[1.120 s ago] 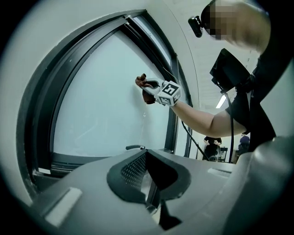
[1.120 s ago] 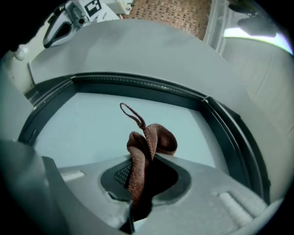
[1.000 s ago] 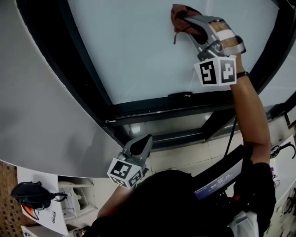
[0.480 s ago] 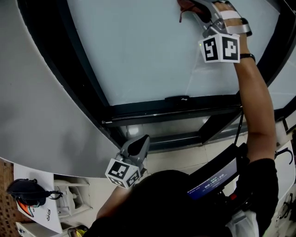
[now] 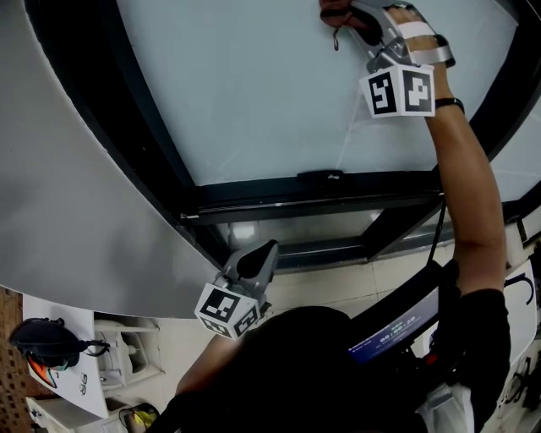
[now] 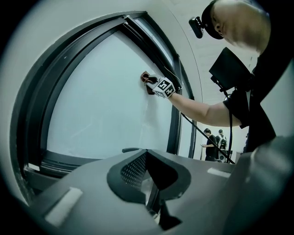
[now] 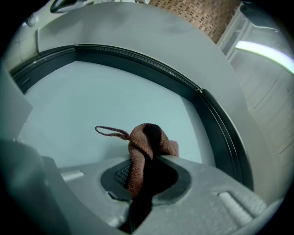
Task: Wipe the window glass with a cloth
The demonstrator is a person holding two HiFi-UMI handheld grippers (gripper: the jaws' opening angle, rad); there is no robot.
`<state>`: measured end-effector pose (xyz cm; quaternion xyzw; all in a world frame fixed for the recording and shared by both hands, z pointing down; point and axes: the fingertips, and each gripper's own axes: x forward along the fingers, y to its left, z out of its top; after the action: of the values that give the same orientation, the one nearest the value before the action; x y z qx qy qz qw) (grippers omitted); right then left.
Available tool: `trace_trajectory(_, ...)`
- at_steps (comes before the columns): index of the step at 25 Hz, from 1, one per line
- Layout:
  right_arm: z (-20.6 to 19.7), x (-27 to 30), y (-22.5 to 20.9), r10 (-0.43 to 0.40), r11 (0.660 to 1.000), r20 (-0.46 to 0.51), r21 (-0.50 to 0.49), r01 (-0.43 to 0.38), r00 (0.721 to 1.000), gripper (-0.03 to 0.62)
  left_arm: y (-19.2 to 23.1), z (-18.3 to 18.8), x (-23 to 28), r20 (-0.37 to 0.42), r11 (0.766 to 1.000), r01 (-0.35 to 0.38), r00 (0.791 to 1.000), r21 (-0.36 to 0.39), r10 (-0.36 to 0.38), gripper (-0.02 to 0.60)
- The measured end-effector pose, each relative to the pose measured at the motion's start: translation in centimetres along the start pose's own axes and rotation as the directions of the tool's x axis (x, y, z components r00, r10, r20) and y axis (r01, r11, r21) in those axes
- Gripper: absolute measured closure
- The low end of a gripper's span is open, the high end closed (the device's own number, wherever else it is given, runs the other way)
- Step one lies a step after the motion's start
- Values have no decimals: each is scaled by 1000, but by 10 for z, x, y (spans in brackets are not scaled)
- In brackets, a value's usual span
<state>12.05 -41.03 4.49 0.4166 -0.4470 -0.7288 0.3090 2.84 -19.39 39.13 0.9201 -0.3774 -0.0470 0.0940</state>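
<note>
The window glass (image 5: 254,93) is a pale, frosted-looking pane in a dark frame. High on it, at the top edge of the head view, my right gripper (image 5: 359,17) is shut on a brown cloth (image 5: 332,12) and presses it against the pane. In the right gripper view the cloth (image 7: 147,142) bunches out of the jaws, with a thin loop trailing left over the glass (image 7: 92,105). My left gripper (image 5: 256,260) hangs low below the sill, jaws together and empty. Its own view shows the glass (image 6: 101,101) and the distant cloth (image 6: 146,80).
A dark window frame (image 5: 287,199) with a small handle (image 5: 321,175) runs below the pane. A grey curved wall panel (image 5: 76,194) lies at the left. A black headset (image 5: 42,342) rests on a white shelf. Several people (image 6: 213,140) stand far off.
My right gripper has carried the cloth upward over the glass, now partly cut off by the top edge of the head view. The left gripper has barely moved.
</note>
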Motion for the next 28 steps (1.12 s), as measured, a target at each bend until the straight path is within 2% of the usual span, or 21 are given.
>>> trace_trajectory(20,27,-44,109,103,992,65,73,-108,993,563,-16,-14,15,-44,1000,30,999,-9,-30,565)
trace_trajectory(28,41,-63,159,159,984,91,64,-165,983,563,-18,-19,18,-65,999,47,997,-10,-47,565)
